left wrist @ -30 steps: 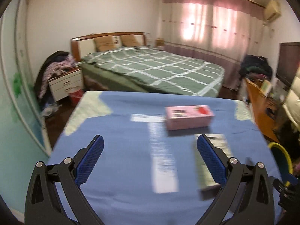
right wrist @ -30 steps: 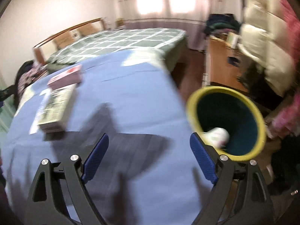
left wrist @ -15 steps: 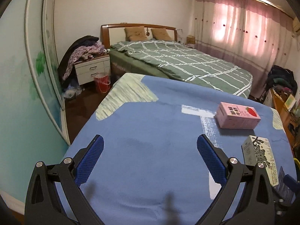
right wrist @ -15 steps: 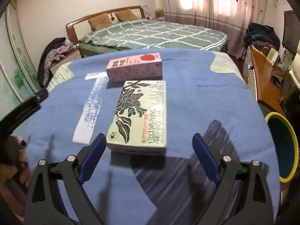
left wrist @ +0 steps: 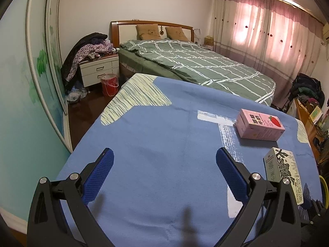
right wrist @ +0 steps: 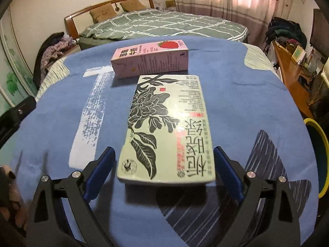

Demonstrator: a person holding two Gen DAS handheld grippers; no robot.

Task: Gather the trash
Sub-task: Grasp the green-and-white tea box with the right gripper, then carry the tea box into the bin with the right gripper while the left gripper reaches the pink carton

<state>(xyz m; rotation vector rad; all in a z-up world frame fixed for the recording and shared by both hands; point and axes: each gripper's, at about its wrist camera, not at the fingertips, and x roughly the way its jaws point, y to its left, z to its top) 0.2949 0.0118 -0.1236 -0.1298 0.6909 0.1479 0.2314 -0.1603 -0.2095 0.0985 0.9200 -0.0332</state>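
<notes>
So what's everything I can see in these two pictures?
green tea carton: one, pale green with black flowers, flat on the cloth between the right gripper's closing jaws
strawberry milk carton: one, pink, just behind it
tablecloth: one, blue
bin: one, yellow rim, right of the table
bed: one, green checked cover, behind
nightstand: one, white, clothes piled on it
red bucket: one, on the floor
curtains: pink, far wall
left gripper: black, blue pads, open over bare cloth
right gripper: same, astride the green carton
</notes>
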